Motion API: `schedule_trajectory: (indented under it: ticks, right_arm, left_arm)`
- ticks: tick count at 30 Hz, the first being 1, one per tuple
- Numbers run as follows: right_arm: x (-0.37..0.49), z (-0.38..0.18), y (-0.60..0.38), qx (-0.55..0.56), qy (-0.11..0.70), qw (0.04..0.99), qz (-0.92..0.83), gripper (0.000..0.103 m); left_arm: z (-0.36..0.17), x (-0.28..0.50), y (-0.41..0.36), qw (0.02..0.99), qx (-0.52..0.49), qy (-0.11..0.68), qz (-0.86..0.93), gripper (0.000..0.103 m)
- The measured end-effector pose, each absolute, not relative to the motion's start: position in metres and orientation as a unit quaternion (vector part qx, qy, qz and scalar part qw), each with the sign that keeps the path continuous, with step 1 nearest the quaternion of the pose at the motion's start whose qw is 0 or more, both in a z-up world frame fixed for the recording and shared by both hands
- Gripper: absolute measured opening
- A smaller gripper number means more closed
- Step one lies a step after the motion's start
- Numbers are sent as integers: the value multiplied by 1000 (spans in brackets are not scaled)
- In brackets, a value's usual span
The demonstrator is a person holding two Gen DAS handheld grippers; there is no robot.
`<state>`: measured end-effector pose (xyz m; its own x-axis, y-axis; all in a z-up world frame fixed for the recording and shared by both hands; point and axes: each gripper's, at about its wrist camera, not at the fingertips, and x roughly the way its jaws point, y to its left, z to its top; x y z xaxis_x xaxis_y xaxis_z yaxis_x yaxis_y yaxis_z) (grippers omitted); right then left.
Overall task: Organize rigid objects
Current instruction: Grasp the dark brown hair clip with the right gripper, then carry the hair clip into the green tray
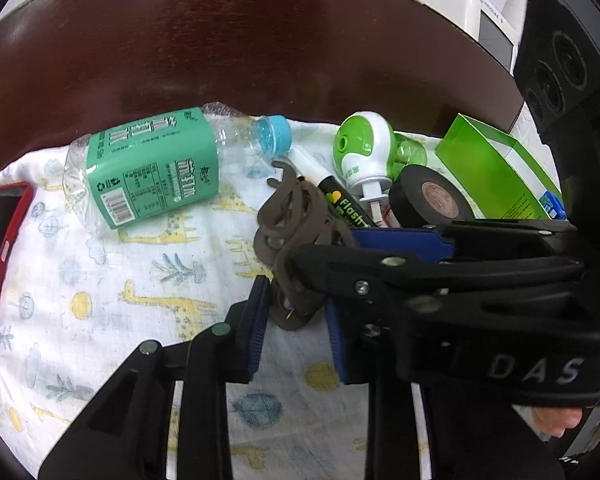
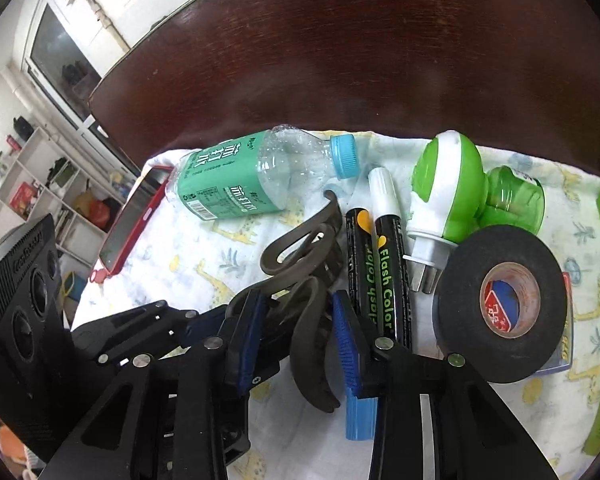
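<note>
Rigid odds and ends on a giraffe-print cloth (image 2: 204, 264)

A brown hair claw clip (image 2: 300, 276) lies between the right gripper (image 2: 300, 332)'s blue pads. Just to its right lie two black Flash Color markers (image 2: 380, 264), then a black tape roll (image 2: 500, 304). Beyond them rest a green-and-white plug-in device (image 2: 448, 188) and a toppled green-labelled bottle (image 2: 252, 176).

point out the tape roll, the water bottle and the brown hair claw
tape roll (image 2: 460, 280), right wrist view, black outer band
water bottle (image 1: 148, 168), left wrist view, green label
brown hair claw (image 2: 312, 344), right wrist view, curved arm
</note>
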<state>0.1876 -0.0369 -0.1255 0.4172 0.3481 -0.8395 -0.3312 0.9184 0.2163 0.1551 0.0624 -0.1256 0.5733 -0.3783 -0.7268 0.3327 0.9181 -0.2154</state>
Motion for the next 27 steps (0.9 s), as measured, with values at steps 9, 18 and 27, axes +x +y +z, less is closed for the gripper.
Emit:
schedule_trajectory:
  ticks: [9,18,27]
  right_arm:
    - [166,-93,-36,0,459,863,211,34]
    - [137,-45,-82,22,400,896,194,34]
    - [111,-11,-168,63,348,924,144,35]
  left_arm:
    - [-90,137,56,902,-6,383,-200,24]
    - [-45,119,8,913,37,337,-228,24]
    - [-15,118,-77,906,89,306,-279,24]
